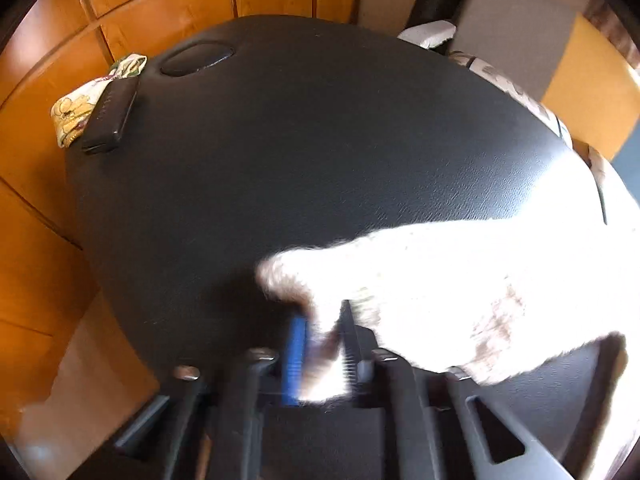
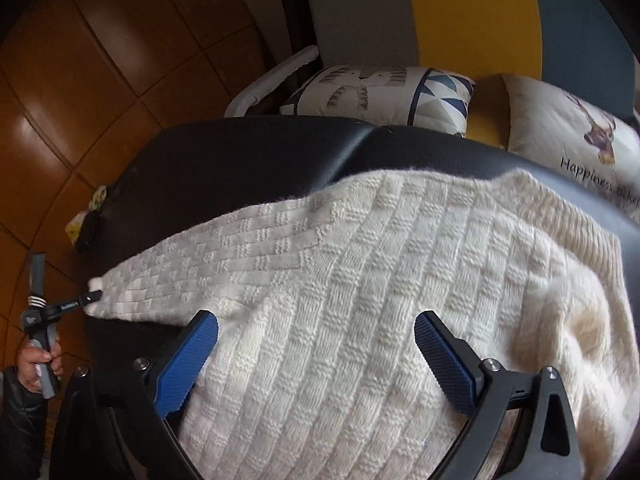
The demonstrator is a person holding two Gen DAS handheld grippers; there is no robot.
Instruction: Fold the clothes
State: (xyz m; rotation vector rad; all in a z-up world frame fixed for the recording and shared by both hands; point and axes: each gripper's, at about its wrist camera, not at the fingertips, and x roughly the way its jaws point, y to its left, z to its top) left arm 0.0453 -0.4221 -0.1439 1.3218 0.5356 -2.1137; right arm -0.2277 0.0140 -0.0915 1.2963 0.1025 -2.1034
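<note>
One cream knit sweater (image 2: pixel 360 280) lies spread over a black padded desk (image 1: pixel 300 140), covering its near-right part and reaching toward the right edge, one sleeve stretched out to the near-left edge. Two tools are in play. The left tool (image 1: pixel 320 344) is closed narrow on the sleeve end, the cloth pinched between its blue pad and its black one; from the right wrist view it appears small at the sleeve's tip (image 2: pixel 94 296), with a hand (image 2: pixel 38 360) around its grey handle. The right tool (image 2: pixel 316 356) stands wide open over the sweater body, its two blue pads (image 2: pixel 186 364) well apart with knit showing between them; whether they touch the cloth cannot be told. At the far-left corner of the desk sits one dark flat case (image 1: pixel 110 116) against one floral cloth (image 1: pixel 76 108). Two printed cushions (image 2: pixel 380 92) lie beyond the far edge
</note>
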